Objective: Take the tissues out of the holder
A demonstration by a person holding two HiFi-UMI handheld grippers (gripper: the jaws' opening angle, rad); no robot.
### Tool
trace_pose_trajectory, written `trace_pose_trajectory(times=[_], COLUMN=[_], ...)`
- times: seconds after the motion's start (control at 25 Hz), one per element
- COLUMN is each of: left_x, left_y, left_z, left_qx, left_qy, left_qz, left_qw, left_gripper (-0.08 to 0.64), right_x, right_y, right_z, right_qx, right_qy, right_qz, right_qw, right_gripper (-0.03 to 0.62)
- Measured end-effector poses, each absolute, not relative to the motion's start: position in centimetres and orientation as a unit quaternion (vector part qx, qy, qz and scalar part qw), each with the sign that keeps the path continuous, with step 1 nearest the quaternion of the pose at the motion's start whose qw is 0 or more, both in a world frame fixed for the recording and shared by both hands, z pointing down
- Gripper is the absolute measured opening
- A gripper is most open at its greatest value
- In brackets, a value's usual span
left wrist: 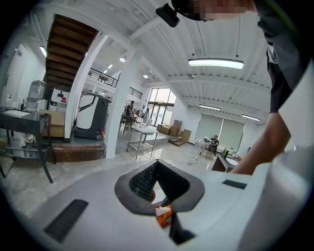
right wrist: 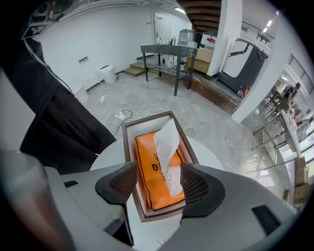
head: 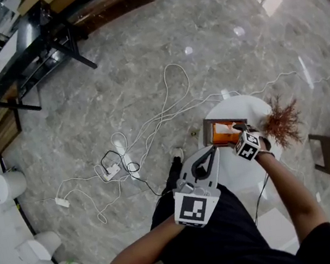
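Hovering my right gripper [right wrist: 158,167], jaws spread, over the tissue [right wrist: 166,139] in the holder [right wrist: 147,118]; pinching low could drag the orange pack [right wrist: 147,166] out too. Left gripper [left wrist: 157,164] clenched, empty.

Large open-plan lab or workshop hall is indicated: polished stone floor [head: 140,57], loose cables [head: 151,123], steel table [left wrist: 142,133], cardboard boxes [left wrist: 172,129], strip light [left wrist: 216,63], staircase [left wrist: 68,49].
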State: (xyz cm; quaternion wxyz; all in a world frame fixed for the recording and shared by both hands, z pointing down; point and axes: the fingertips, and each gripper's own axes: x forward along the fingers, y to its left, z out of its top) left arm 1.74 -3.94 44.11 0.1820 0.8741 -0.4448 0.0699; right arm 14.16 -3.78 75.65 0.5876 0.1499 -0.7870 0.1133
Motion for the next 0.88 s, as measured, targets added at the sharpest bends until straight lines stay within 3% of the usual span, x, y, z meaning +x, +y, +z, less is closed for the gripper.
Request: trace_pose_trajectory(times=[0.32,0.6,0.88], left_x=[0.9,-0.1,-0.9], left_y=[-4.3,-4.4,-4.7], left_z=[44.3,44.9,45.1], left_qx=[0.865,0.852,0.845], left_qy=[-0.459,-0.475,-0.485], left_qz=[0.074,0.075,0.073], left_qw=[0.188,0.207,0.213], left_gripper=[0.002,0.0,0.0], right_x=[13.2,12.7,12.8], right_y=[-5.0,-4.6,-4.7], right_z=[75.8,77.3,78.5], right_qx=[0.138,0.099,0.082], right_qy=[-0.788,-0.775,-0.763], right_qz=[0.095,0.077,0.069], right_qw=[0.593,0.619,0.638], right_gripper=[0.258,0.324,0.328])
